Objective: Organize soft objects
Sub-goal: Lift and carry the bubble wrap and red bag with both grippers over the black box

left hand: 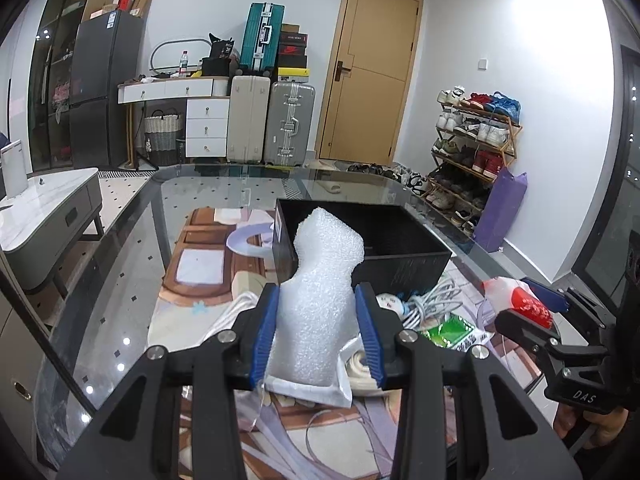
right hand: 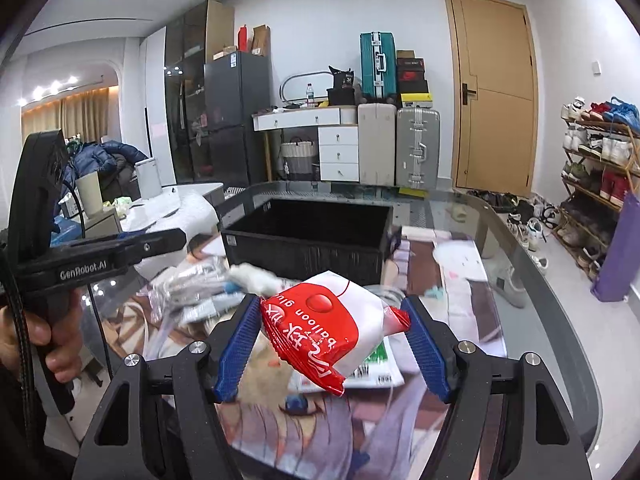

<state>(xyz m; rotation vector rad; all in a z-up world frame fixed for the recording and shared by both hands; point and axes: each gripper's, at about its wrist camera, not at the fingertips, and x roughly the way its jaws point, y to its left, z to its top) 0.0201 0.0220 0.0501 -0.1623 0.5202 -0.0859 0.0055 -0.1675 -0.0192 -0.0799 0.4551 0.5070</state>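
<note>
My left gripper [left hand: 316,320] is shut on a white foam sleeve [left hand: 320,304] that stands up between its blue pads, just in front of the black bin [left hand: 404,256]. My right gripper [right hand: 332,320] is shut on a red and white snack bag [right hand: 336,324] and holds it above the mat, in front of the same black bin [right hand: 308,236]. In the left wrist view the right gripper [left hand: 532,308] shows at the right with the bag [left hand: 520,300]. The left gripper's body [right hand: 100,256] shows at the left of the right wrist view.
A pile on the printed mat [left hand: 200,276] holds a coiled white cable [left hand: 428,300], a green and white packet [left hand: 452,332] and clear plastic bags [right hand: 192,296]. The glass table's edge [right hand: 560,312] curves at the right. Suitcases [left hand: 288,124] and a shoe rack [left hand: 476,148] stand beyond.
</note>
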